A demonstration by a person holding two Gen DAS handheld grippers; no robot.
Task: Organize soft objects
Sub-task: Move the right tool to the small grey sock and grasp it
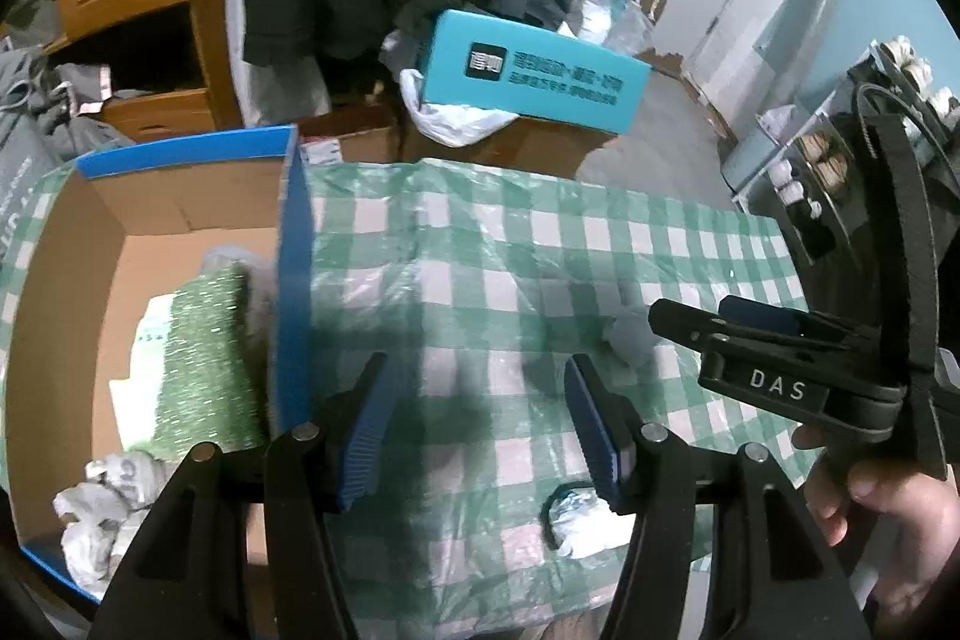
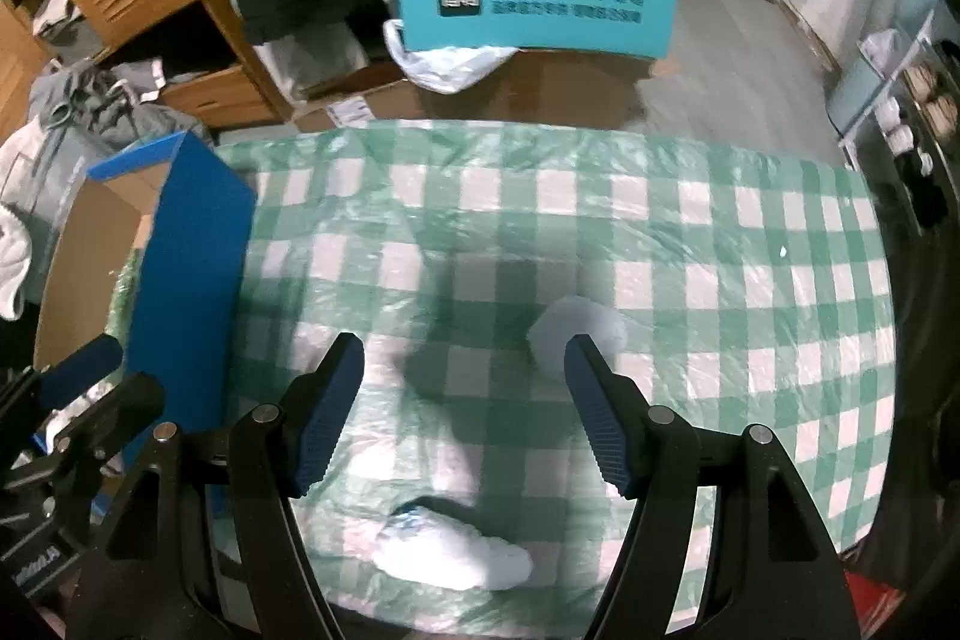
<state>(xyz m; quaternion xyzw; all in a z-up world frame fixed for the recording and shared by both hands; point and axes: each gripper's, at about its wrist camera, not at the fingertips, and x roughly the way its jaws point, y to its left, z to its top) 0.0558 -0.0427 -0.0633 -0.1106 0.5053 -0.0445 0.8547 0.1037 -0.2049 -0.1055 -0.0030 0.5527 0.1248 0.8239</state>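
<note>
Low in both views, the left gripper (image 1: 480,424) and right gripper (image 2: 465,412) gape apart, holding nothing. 2 white wads lie on the checked cloth (image 2: 690,232): 1 (image 2: 444,550) at bottom centre, 1 (image 2: 576,328) mid-frame. At left, the blue box (image 1: 294,280) holds 1 green sponge (image 1: 210,358) and 1 crumpled wad (image 1: 102,508).

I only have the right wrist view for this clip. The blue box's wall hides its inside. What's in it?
Observer: The left wrist view shows a glittery green cloth lying in the blue box.
Operator: Anything else in there?
Observer: Crumpled white wads at its near end.
Operator: Is the left gripper holding something?
Observer: No, the left gripper has its jaws open and empty, over the checked cloth beside the box.
</note>
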